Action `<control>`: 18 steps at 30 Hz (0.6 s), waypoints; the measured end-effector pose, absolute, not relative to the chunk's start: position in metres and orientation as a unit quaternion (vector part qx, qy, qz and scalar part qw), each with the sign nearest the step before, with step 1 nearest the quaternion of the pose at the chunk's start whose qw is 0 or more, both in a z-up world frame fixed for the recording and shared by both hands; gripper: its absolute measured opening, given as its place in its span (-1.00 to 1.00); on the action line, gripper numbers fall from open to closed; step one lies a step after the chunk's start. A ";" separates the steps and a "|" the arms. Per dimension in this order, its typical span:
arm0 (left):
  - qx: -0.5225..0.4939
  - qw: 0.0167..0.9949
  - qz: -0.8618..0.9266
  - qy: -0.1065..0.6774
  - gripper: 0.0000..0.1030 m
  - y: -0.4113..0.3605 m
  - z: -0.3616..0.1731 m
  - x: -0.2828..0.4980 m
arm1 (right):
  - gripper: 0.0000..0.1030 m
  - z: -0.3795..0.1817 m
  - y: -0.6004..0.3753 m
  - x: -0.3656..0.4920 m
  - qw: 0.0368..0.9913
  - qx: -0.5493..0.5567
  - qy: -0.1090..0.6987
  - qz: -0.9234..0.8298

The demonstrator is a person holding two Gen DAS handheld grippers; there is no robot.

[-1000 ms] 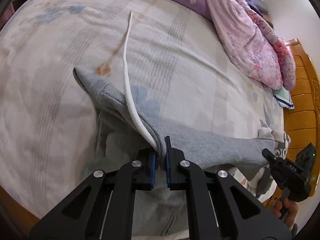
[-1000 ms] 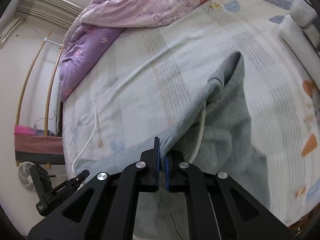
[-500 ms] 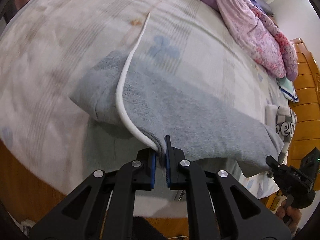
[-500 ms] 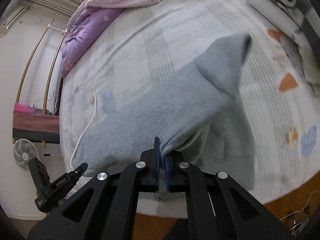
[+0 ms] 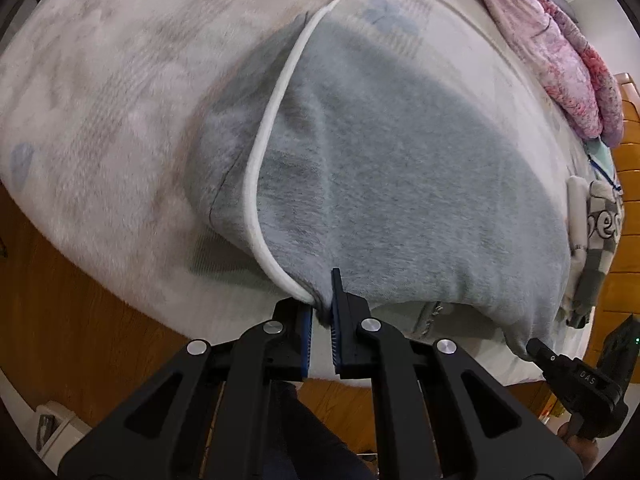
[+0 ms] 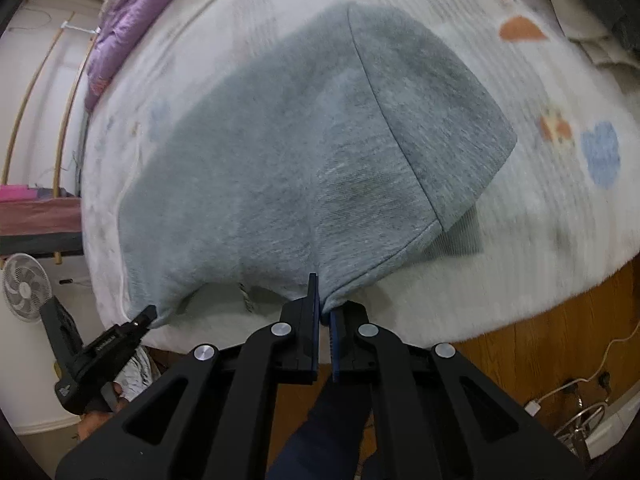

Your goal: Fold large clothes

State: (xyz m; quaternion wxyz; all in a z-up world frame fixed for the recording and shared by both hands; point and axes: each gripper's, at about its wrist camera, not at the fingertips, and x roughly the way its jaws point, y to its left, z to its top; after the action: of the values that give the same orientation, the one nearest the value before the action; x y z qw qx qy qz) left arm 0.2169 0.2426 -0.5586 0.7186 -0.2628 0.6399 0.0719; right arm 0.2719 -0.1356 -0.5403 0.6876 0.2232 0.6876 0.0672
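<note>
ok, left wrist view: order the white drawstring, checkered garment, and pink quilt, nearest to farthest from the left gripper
1. white drawstring: runs right into the left gripper, curving up-left.
2. checkered garment: right bed edge, midway.
3. pink quilt: far upper right, at the bed's head.

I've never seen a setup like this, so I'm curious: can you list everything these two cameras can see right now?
grey garment: one, grey, held over the bed's near edge
white drawstring: one, white, curving along the garment
bed: one, pale patterned cover, under the garment
quilt: one, pink and purple, far side of the bed
folded clothes: a small pile, grey and white, at the bed's right
fan: one, white, on the floor at left
wooden floor: brown, below the bed
left gripper: black, blue pads, clamping the garment's edge
right gripper: black, clamping another edge
</note>
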 end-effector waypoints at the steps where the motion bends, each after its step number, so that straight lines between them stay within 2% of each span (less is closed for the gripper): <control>1: -0.265 0.713 0.076 0.645 -0.86 0.243 -0.565 0.213 | -0.93 -0.545 -0.134 0.271 0.684 0.218 0.693 0.063; 12: -0.256 0.697 0.096 0.664 -0.84 0.239 -0.608 0.204 | -0.93 -0.594 -0.121 0.269 0.665 0.170 0.727 0.027; 18: -0.254 0.696 0.095 0.665 -0.73 0.237 -0.614 0.210 | -0.85 -0.601 -0.107 0.277 0.660 0.151 0.735 0.019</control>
State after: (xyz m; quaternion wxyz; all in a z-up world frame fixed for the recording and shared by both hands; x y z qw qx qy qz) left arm 0.2104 0.2367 -0.6145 0.6963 -0.2539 0.6646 0.0949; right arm 0.2774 -0.1068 -0.6012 0.6603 0.1508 0.7354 0.0195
